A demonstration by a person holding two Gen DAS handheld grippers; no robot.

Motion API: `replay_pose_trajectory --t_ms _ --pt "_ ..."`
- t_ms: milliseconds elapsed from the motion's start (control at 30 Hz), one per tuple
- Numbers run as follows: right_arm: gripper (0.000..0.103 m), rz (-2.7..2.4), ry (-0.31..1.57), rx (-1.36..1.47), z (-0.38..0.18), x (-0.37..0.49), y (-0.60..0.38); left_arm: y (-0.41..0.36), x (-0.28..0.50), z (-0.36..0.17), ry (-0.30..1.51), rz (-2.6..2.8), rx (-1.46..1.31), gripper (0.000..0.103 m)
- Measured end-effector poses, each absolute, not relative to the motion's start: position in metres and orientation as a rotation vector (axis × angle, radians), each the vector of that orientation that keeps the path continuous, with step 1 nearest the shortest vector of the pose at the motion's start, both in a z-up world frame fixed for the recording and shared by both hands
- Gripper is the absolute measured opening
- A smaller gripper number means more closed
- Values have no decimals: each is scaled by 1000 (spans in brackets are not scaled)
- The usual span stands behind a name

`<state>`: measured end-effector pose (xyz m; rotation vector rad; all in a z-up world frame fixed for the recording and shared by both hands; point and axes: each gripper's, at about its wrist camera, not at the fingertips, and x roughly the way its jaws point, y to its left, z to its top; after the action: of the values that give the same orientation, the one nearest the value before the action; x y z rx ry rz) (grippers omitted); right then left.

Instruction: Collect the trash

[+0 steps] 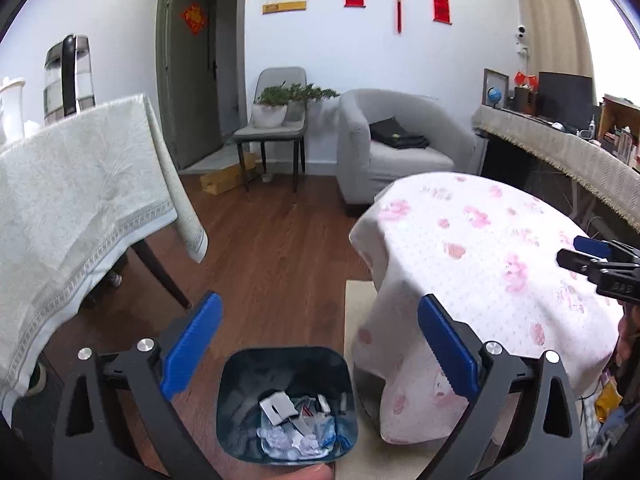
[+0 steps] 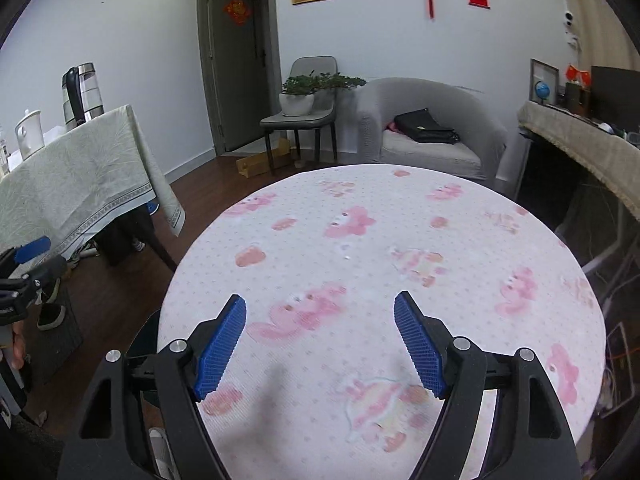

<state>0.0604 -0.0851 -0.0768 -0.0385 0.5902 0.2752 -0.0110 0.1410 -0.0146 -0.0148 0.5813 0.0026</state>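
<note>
Our left gripper (image 1: 320,340) hangs with its jaws spread wide and empty, directly above the dark bin (image 1: 286,404) on the floor, where crumpled paper and wrappers (image 1: 296,424) lie. Our right gripper (image 2: 320,340) is also open and holds nothing, over the round table's pink-flowered cloth (image 2: 400,240), where we see no litter. We judge a drop is finished; next we must find more trash.
</note>
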Motion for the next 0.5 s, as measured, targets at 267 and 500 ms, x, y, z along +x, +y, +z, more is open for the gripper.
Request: replay_pose_trajectory --t_ms 267,500 --pt "91 309 562 -1 -71 40 -107 127 -20 -22 557 5 -16 100" --pt "92 373 544 -15 -69 31 -104 123 -23 -25 556 9 -8 100"
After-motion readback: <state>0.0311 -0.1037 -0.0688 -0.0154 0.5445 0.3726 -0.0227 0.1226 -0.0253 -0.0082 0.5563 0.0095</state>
